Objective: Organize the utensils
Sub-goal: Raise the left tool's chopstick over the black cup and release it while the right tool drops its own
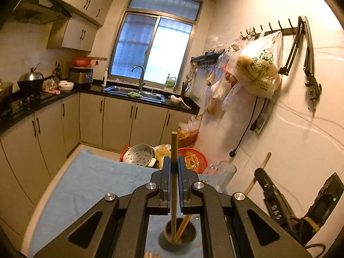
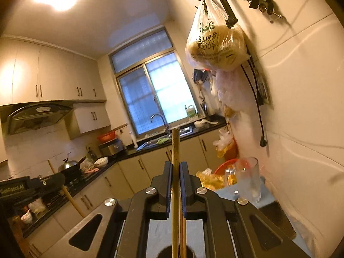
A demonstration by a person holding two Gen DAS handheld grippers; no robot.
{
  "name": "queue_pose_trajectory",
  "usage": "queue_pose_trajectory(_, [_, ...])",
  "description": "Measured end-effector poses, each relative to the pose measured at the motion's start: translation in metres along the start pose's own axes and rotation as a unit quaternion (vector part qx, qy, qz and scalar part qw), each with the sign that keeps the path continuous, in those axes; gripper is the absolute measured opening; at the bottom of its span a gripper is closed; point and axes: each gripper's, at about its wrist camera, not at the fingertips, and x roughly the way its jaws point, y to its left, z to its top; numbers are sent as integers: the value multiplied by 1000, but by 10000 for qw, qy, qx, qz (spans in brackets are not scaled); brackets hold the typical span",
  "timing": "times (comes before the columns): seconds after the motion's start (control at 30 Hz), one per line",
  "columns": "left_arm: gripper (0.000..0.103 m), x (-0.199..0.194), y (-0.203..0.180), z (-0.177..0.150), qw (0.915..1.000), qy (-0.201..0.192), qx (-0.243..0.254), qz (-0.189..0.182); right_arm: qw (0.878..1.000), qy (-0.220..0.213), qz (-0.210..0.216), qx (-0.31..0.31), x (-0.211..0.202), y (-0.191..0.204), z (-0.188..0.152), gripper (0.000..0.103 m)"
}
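On the blue cloth (image 1: pixel 90 178) covering the table, at six o'clock in the left wrist view, we find a dark round holder (image 1: pixel 180 233) with several chopsticks standing in it. We note the left gripper (image 1: pixel 174 167) clamped on one wooden chopstick (image 1: pixel 173 172), which stands upright between the two pads; its lower end sits inside the holder, and its top end rises above the fingertips toward twelve o'clock. Two or three lighter chopsticks (image 1: pixel 184 225) lean in the holder just beside it.

We record the right gripper (image 2: pixel 175 172) likewise closed on a second wooden chopstick (image 2: pixel 175 150), upright between its pads, with its lower end reaching down to the holder's dark rim (image 2: pixel 163 251) at six o'clock; further sticks run alongside it below the pads. Whether that lower end touches the holder's bottom, we cannot tell.

At three o'clock of the left view the right gripper's body is visible, with its chopstick projecting past it. A clear glass (image 2: pixel 249 178) stands on the cloth near the wall at three o'clock in the right view, well apart from the holder.
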Motion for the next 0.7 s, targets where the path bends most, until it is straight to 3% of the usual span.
queue_pose_trajectory(0.3, [6, 49, 1, -37, 9997, 207, -57, 98, 9995, 204, -228, 27, 47, -7, -33, 8])
queue_pose_trajectory(0.7, [6, 69, 0, -74, 9975, 660, 169, 210, 9968, 773, -150, 149, 58, -27, -72, 9])
